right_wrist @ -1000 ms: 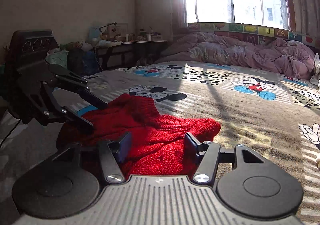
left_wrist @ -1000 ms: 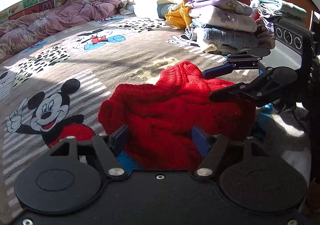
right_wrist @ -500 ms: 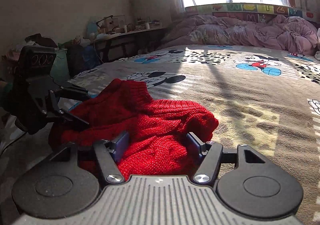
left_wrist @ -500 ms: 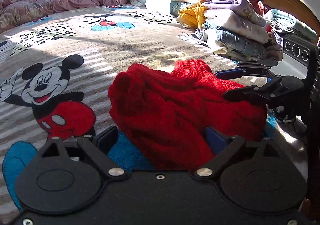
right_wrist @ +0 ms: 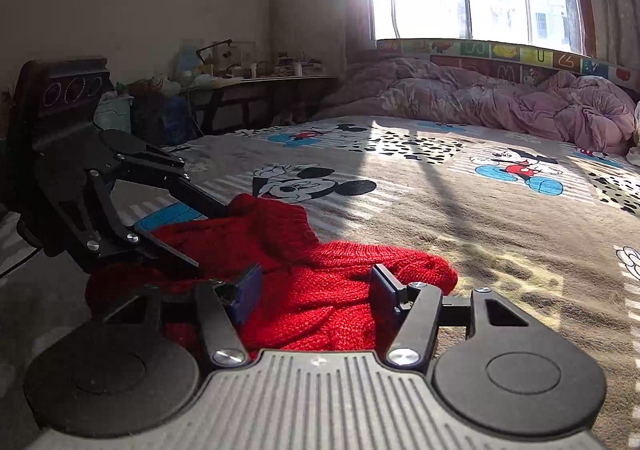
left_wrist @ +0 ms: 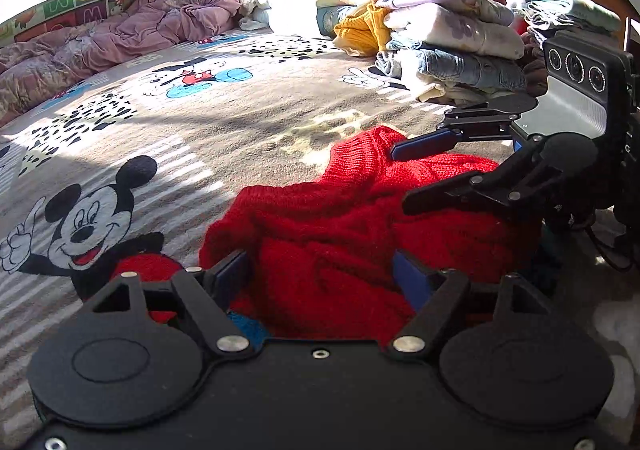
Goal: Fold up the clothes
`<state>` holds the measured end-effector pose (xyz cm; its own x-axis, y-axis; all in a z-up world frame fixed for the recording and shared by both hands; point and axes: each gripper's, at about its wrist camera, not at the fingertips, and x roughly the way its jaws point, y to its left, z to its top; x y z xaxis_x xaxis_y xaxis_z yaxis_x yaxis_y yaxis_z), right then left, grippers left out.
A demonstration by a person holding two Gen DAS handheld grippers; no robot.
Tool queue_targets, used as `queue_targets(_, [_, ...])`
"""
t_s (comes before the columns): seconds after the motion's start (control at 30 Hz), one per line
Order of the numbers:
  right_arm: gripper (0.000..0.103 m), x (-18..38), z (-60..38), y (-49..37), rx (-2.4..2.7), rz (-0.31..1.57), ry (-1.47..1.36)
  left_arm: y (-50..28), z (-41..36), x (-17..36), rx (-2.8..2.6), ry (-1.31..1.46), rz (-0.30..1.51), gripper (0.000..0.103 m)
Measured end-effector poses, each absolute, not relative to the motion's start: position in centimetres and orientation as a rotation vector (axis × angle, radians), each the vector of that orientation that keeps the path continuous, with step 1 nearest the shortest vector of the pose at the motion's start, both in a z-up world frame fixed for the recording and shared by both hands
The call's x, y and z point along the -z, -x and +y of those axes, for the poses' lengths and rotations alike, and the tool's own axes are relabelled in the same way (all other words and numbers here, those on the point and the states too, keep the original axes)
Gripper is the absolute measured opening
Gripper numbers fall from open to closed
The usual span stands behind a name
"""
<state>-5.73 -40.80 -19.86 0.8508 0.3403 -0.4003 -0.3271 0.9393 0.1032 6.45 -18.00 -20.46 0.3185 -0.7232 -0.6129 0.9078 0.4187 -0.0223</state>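
Red knitted sweater (left_wrist: 340, 234) lies bunched on the cartoon-print blanket (left_wrist: 224, 117), now nearer the left gripper (left_wrist: 324, 274) than half a second ago; its spread fingers straddle the knit, whose near edge is hidden behind the gripper body.

From the right wrist, the right gripper (right_wrist: 316, 294) likewise stands open over the crumpled sweater (right_wrist: 320, 290).

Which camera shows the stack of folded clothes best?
The left wrist view: the stack of folded clothes sits in full sunlight beyond the red sweater. The right wrist view faces the window and misses the stack entirely.
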Motion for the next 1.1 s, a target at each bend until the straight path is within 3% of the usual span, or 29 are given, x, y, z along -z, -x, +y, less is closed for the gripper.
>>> queue_targets(0.3, [0.061, 21.5, -41.6, 4.7, -0.362, 0.472, -0.123, -7.2, -17.6, 21.9, 1.102, -0.291, 0.638, 0.086])
queue_targets(0.53, [0.062, 20.1, -41.2, 8.0, -0.26, 0.397, -0.125, -6.5, -16.9, 18.9, 0.993, -0.157, 0.79, 0.089])
queue_targets(0.63, [0.074, 19.4, -42.9, 10.3, -0.188, 0.42, -0.294, -5.7, -16.1, 17.2, 0.941, -0.075, 0.834, 0.09])
queue_targets(0.77, [0.077, 21.2, -45.0, 10.4, -0.17, 0.489, -0.59, -4.6, -15.2, 15.1, 0.872, 0.029, 0.89, 0.09])
queue_targets(0.93, [0.085, 23.8, -47.0, 10.0, -0.169, 0.569, -0.937, -3.3, -15.6, 17.5, 0.829, 0.099, 0.968, 0.09])
queue_targets(1.1, [0.095, 24.5, -45.7, 8.4, -0.174, 0.63, -0.91, -4.6, -14.4, 20.8, 0.712, 0.288, 1.032, 0.09])
